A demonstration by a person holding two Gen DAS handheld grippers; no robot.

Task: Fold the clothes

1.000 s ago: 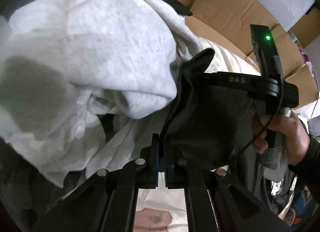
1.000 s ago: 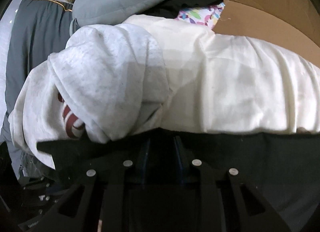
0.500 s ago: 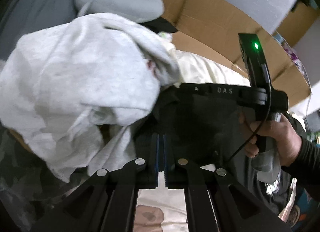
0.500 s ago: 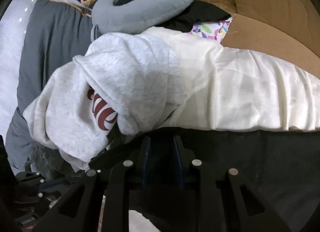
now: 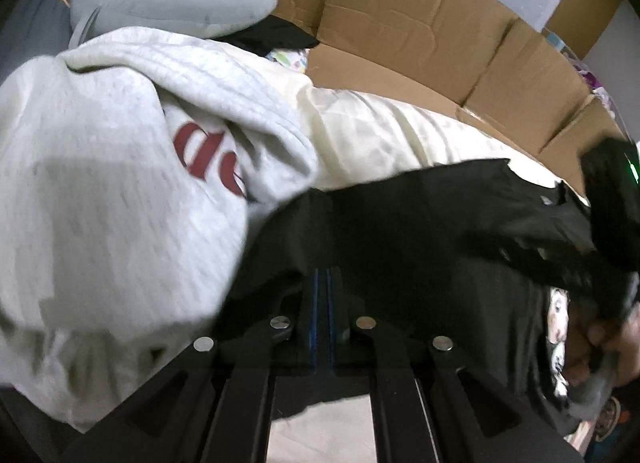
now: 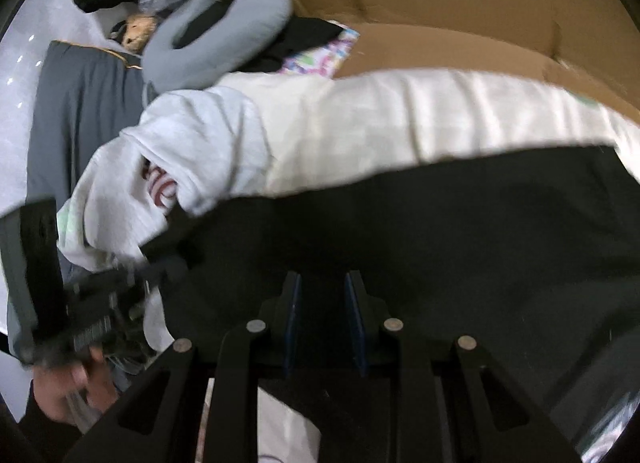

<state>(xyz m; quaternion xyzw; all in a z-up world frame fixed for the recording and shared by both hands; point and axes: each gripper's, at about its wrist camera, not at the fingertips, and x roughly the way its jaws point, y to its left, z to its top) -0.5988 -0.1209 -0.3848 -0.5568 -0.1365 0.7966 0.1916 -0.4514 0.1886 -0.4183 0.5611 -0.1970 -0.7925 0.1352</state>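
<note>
Where flattened cardboard boxes (image 5: 400, 23) line the wall, a cream sheet (image 5: 380, 143) covers the surface; the black garment (image 5: 400, 223) spans both tools, left gripper (image 5: 325, 283) clenched on it, right gripper (image 6: 322, 303) apparently grasping it too, beside a grey sweatshirt (image 5: 100, 203).

Black garment (image 5: 400, 231) stretched wide, its upper edge taut, just beside a rumpled light grey sweatshirt (image 5: 100, 203) with dark red lettering, cream fabric (image 6: 400, 123) lying bunched behind both

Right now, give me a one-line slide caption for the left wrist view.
Left claw shut on a black garment, beside a grey sweatshirt with red lettering.
</note>
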